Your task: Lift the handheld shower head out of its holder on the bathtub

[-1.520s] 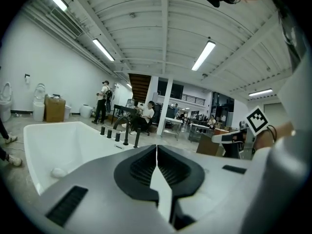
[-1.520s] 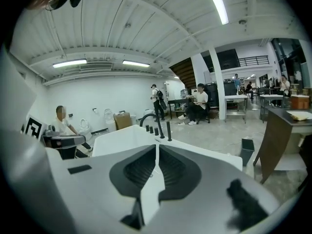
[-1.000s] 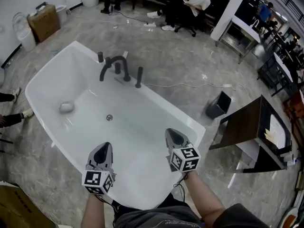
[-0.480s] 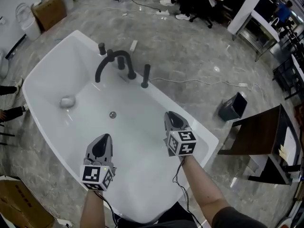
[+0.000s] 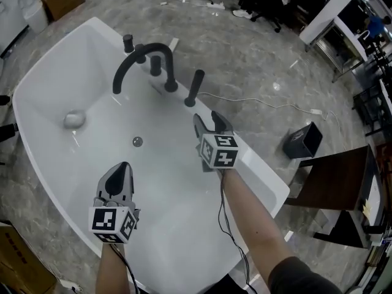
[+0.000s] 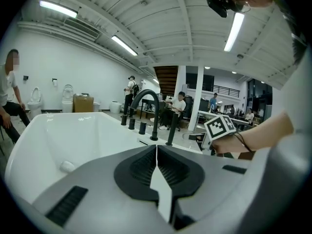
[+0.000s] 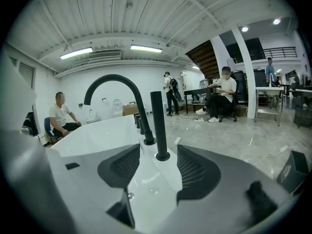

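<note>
Right gripper view puts my right claw in the foreground. Its jaws are opening and stand wide, and nothing is between the pads. Framed in that gap but farther off stands the shower head, a slim black rod upright in its holder on the rim of the bathtub. Just behind it rises the foot of the arched spout.

I see two risks. The rod looks smooth and narrow, so a grip that lands off-centre could let it slip and drop into the tub. If I pull it at a tilt rather than straight up, I expect it to bind in the holder. Pushing in too far could also knock a jaw against the foot of the spout. I cannot see any hose under the rod, so I cannot judge how much it would drag.

Head view shows what my own camera flattens. The right claw is short of the rod, with bare rim between them, and the knobs stand in a row beyond. It also shows my left claw low over the basin, well apart from the fittings.

Left gripper view alone shows that claw's jaws pressed together on nothing. It also shows my right hand from the side, near the rim.
</note>
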Tool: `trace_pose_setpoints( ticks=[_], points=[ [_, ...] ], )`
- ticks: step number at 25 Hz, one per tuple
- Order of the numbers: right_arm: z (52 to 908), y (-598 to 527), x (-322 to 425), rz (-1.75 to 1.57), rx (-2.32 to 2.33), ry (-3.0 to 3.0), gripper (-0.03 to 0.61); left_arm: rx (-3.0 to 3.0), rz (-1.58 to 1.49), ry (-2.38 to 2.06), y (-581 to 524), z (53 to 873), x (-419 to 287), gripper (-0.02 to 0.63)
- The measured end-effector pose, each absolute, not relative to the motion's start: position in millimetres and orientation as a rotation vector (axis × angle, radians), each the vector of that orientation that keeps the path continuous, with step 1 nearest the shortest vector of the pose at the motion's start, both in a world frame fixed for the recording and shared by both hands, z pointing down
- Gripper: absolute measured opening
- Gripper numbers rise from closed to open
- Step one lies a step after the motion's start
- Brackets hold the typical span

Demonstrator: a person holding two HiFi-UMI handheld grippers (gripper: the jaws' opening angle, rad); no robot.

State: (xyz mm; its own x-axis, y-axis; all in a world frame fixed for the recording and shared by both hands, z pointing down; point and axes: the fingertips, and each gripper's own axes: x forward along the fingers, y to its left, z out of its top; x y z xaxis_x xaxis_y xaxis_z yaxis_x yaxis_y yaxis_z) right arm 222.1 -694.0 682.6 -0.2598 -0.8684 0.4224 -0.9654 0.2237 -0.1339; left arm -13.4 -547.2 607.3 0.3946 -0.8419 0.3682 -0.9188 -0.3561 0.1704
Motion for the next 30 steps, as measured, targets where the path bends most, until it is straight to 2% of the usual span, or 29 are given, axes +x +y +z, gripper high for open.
trace_pose_setpoints(
  ticks=[18, 20, 22, 30],
  points=[
    [724, -813, 189, 0.446, 1.696, -2.202, 0.222, 2.295, 0.264, -1.479, -592, 660, -23, 0.015],
    [722, -816, 188, 0.437, 1.711, -2.191, 0.206, 2.294, 0.265, -1.480, -591, 661, -26, 0.015],
    [722, -818, 190, 0.426, 1.729, -2.157, 0.126, 2.294, 0.270, -1.482, -591, 662, -29, 0.015],
    [708, -798, 189, 0.373, 1.662, -2.187, 0.120, 2.296, 0.288, -1.464, -586, 661, -30, 0.016]
  ],
)
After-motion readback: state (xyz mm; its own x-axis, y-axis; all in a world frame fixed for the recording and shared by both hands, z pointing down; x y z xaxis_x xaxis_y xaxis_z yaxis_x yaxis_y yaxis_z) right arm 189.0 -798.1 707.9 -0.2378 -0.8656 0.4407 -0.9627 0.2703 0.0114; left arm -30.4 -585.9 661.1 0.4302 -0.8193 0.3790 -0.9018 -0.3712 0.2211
